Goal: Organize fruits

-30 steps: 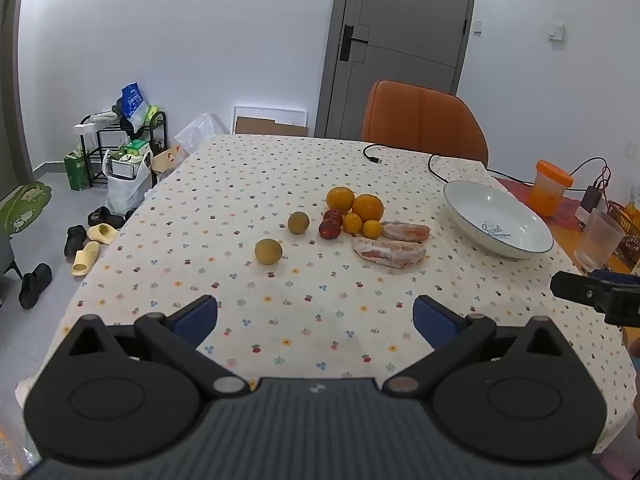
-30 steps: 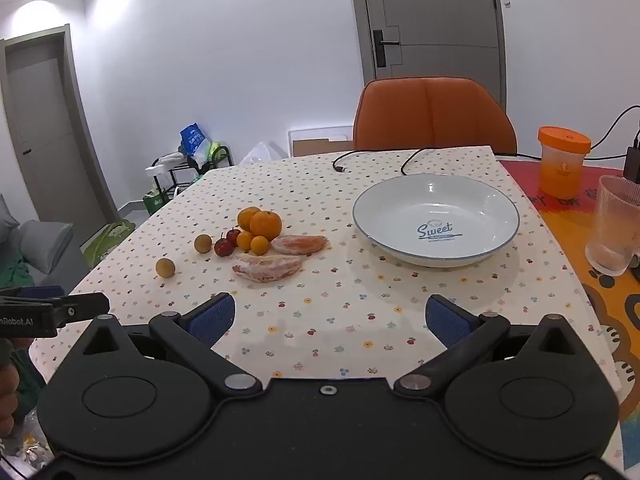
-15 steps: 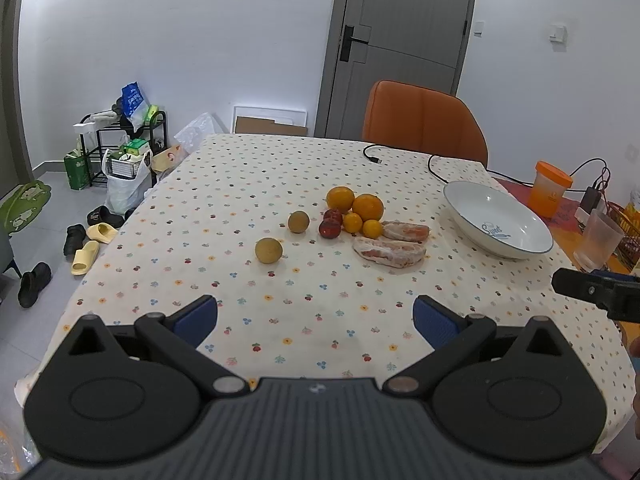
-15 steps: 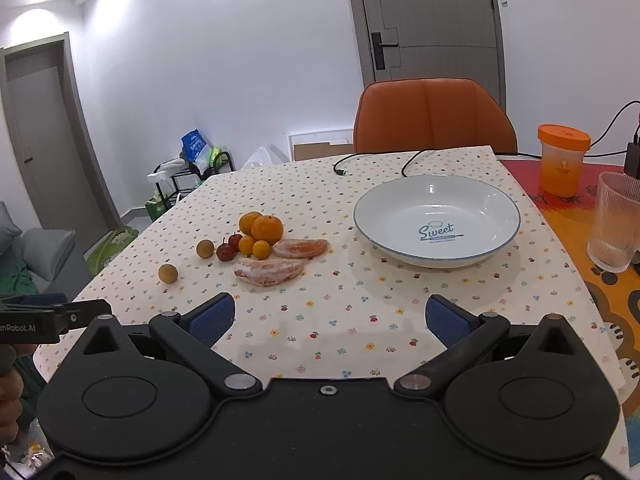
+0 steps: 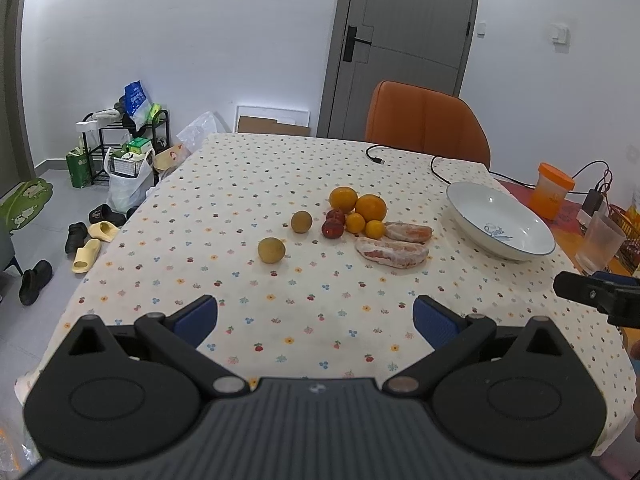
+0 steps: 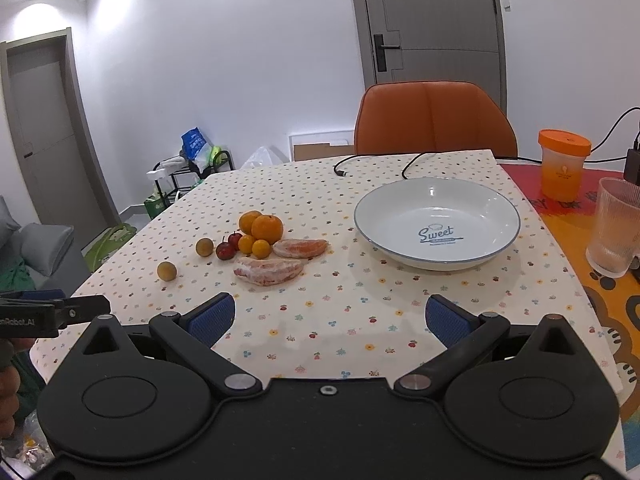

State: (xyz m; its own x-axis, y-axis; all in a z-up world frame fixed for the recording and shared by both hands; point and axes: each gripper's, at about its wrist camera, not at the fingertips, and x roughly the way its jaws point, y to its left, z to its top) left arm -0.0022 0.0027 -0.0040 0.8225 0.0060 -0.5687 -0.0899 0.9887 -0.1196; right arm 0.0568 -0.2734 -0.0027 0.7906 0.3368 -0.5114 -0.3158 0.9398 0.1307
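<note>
Both the left tool [image 5: 315, 315] and right tool [image 6: 327, 315] hover released above the floral-cloth worktop [image 6: 360, 320]. Round glossy oranges [image 6: 267, 229] cluster mid-worktop beside two membrane-skinned pomelo segments [image 6: 267, 270], which lie lengthwise left-to-right, left of the glazed white bowl [image 6: 437, 224].

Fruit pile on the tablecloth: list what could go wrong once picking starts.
1. The oranges and red fruits touch in a tight cluster; grabbing one may send the others rolling.
2. The peeled segments look soft; a hard squeeze could crush them.
3. The yellowish fruit lies near the table edge and might roll off if nudged.
</note>
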